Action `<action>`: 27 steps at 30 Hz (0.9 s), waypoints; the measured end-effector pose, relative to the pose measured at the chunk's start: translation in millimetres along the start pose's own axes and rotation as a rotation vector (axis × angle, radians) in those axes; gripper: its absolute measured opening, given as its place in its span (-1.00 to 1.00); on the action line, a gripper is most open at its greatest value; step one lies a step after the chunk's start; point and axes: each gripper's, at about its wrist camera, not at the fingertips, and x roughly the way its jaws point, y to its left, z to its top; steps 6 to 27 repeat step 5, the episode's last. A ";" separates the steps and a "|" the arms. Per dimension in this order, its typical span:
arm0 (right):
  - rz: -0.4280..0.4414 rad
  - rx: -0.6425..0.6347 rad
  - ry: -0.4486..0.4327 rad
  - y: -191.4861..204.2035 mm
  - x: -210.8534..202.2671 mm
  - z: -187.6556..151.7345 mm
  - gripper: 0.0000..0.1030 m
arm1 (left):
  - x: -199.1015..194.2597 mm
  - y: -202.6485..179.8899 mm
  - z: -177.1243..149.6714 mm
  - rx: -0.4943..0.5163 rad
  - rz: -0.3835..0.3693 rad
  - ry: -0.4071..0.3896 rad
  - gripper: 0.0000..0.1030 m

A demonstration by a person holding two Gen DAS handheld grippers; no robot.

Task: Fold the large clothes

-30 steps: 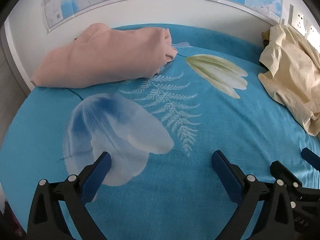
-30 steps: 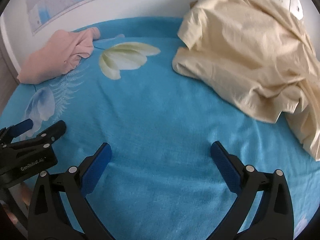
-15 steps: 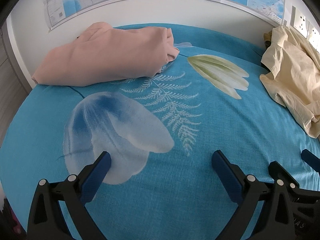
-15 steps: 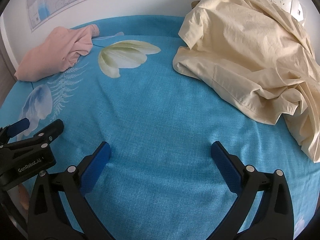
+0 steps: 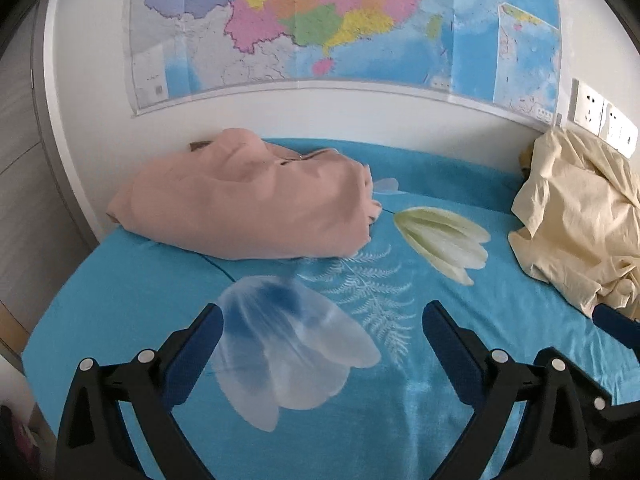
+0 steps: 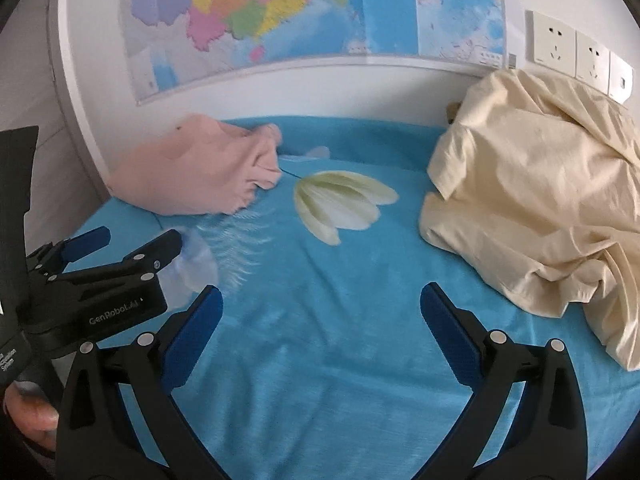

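A folded pink garment (image 5: 248,208) lies at the far left of the blue flowered bedsheet (image 5: 400,420); it also shows in the right wrist view (image 6: 200,172). A crumpled cream garment (image 6: 532,192) is heaped at the far right against the wall, also seen in the left wrist view (image 5: 580,216). My left gripper (image 5: 322,328) is open and empty above the sheet, near its front. My right gripper (image 6: 320,308) is open and empty, to the right of the left gripper (image 6: 124,240), with the cream garment ahead to its right.
A white wall with a coloured map (image 5: 340,20) stands behind the bed. Wall sockets (image 6: 576,52) sit above the cream garment. The bed's left edge (image 5: 60,292) drops off beside a grey wall panel.
Both grippers have pulled back and tilted up, so the wall and map now show. Both garments lie where they were.
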 end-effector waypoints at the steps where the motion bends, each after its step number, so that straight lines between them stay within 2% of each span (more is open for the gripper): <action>1: 0.009 0.001 -0.001 1.4 1.0 1.4 0.90 | -2.4 -0.3 0.3 0.008 -0.004 -0.011 0.88; 4: 0.016 0.009 -0.002 4.5 1.5 3.3 0.90 | -7.3 -3.3 -1.1 0.034 -0.006 -0.022 0.88; 27: 0.011 0.007 -0.003 5.2 1.6 4.4 0.90 | -8.2 -3.1 -1.7 0.034 -0.013 -0.021 0.88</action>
